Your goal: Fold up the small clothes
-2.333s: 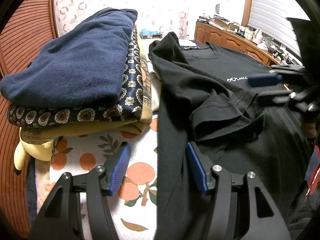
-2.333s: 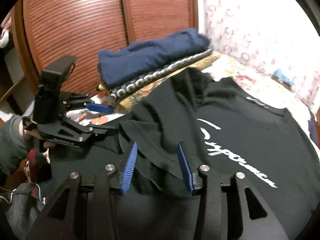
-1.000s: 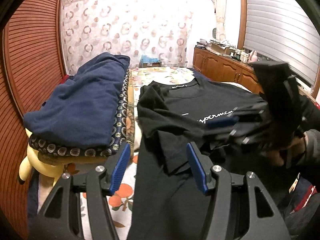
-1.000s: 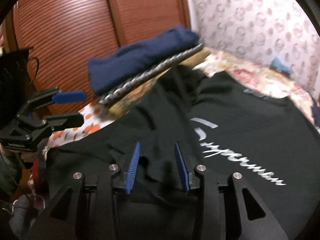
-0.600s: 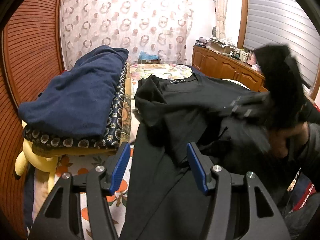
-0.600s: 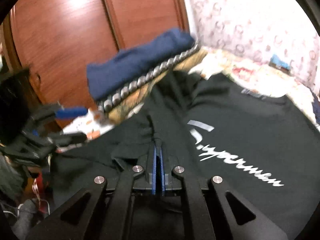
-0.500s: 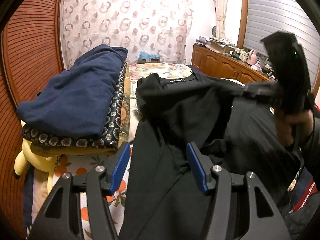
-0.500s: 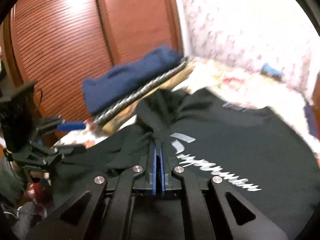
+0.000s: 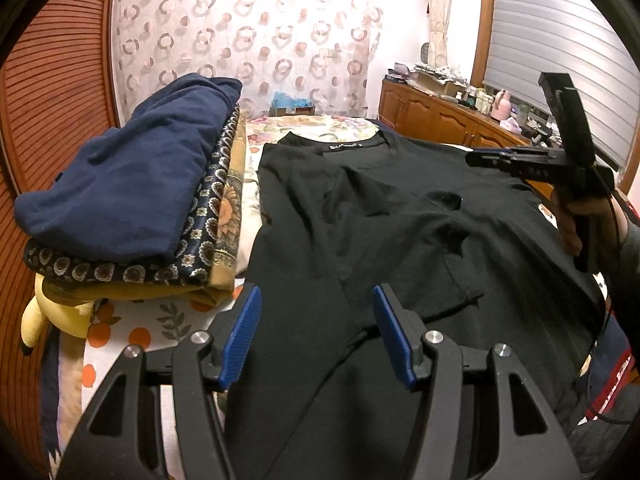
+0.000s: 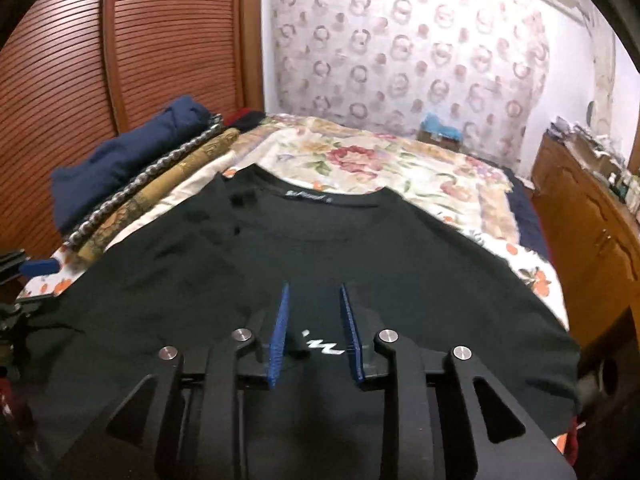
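Note:
A black T-shirt (image 9: pixel 384 216) lies on the bed with its left side and sleeve folded over toward the middle. It also shows in the right wrist view (image 10: pixel 320 248), collar at the far end, white print partly covered. My left gripper (image 9: pixel 316 332) is open and empty above the shirt's near left edge. My right gripper (image 10: pixel 313 328) is open and empty, held just above the shirt's chest. It shows in the left wrist view (image 9: pixel 484 158) at the right, above the shirt.
A stack of folded clothes (image 9: pixel 132 204), navy on top, sits left of the shirt over a yellow plush toy (image 9: pixel 48 316). A ribbed wooden wall (image 10: pixel 120 48) is on the left. A wooden cabinet (image 9: pixel 432 120) stands at the far right. A floral bedspread (image 10: pixel 384 164) lies beyond the collar.
My right gripper was shut on the shirt's left side, carried it over toward the middle, then opened and let it go. The white print is now mostly covered. My left gripper stayed open.

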`<action>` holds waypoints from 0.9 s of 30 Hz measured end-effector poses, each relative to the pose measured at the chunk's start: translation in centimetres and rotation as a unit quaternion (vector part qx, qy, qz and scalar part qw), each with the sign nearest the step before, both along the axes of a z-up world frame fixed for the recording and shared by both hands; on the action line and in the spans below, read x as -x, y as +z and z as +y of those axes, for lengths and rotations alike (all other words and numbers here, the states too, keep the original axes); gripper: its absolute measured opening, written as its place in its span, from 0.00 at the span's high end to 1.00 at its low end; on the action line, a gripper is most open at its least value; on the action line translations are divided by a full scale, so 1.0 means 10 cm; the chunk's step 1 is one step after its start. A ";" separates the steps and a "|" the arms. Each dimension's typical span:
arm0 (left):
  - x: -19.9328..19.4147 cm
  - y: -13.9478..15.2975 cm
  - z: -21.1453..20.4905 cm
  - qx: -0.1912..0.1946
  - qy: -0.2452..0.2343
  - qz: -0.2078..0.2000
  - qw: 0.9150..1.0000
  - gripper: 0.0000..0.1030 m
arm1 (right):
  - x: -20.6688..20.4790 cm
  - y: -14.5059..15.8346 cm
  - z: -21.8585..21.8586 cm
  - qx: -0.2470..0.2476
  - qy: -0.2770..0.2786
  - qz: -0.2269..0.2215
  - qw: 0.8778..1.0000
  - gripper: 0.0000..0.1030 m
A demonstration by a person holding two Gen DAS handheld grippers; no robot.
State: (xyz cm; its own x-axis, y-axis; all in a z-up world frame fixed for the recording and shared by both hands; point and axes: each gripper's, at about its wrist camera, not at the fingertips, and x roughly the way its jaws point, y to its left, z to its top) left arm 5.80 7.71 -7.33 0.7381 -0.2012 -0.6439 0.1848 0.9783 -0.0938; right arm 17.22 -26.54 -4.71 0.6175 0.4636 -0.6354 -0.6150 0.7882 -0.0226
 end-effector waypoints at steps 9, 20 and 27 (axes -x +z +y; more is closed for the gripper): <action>-0.21 0.06 -0.21 -0.005 -0.001 -0.028 1.000 0.43 | 0.13 -0.06 -0.44 -0.016 -0.013 0.006 1.000 0.52; -0.82 0.04 -0.85 -0.014 -0.041 -0.012 0.999 0.43 | -0.16 -0.16 -2.01 -0.001 -0.184 0.018 0.983 0.52; -1.18 -0.08 -1.27 -0.016 -0.067 0.012 0.998 0.43 | -0.33 -0.25 -2.61 -0.014 -0.232 0.037 0.972 0.52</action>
